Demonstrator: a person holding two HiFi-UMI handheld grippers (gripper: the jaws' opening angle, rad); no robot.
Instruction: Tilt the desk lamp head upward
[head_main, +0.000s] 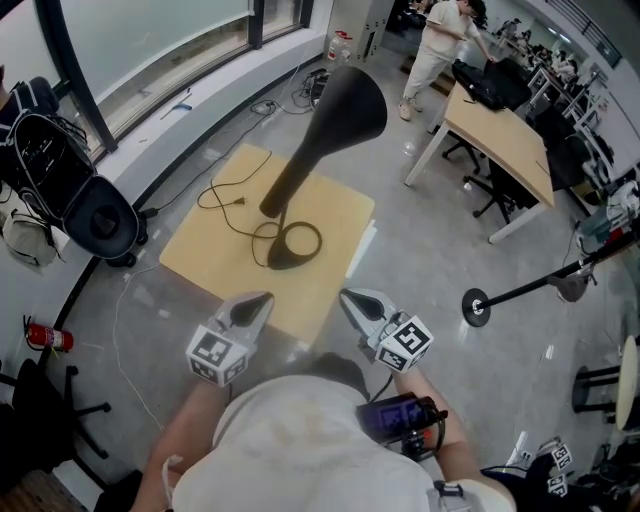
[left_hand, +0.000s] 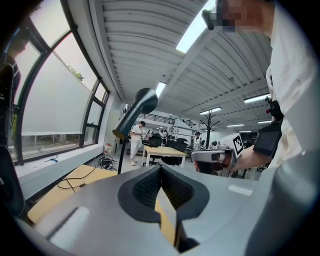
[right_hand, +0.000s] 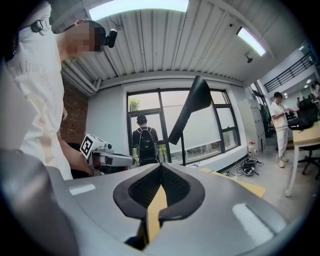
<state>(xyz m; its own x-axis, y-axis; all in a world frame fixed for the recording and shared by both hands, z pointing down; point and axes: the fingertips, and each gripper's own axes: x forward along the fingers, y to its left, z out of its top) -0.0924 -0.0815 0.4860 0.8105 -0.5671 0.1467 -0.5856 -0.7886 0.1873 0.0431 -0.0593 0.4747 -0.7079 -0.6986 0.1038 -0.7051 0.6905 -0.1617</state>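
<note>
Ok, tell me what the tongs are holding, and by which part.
Nothing is held. The left tongs and the right tongs are both shut and empty, clear of the desk lamp.

I take the pale wooden desk (head_main: 497, 135) on white legs as my marker. Black office chairs (head_main: 492, 192) sit tucked beside it, and a person (head_main: 437, 45) in white stands at its far end. Glossy grey floor (head_main: 430, 250) spreads around it, with tall dark-framed windows (head_main: 150, 45) well to its left. Strip lights (right_hand: 248, 40) glow on the ribbed ceiling (left_hand: 140, 45) above.
</note>
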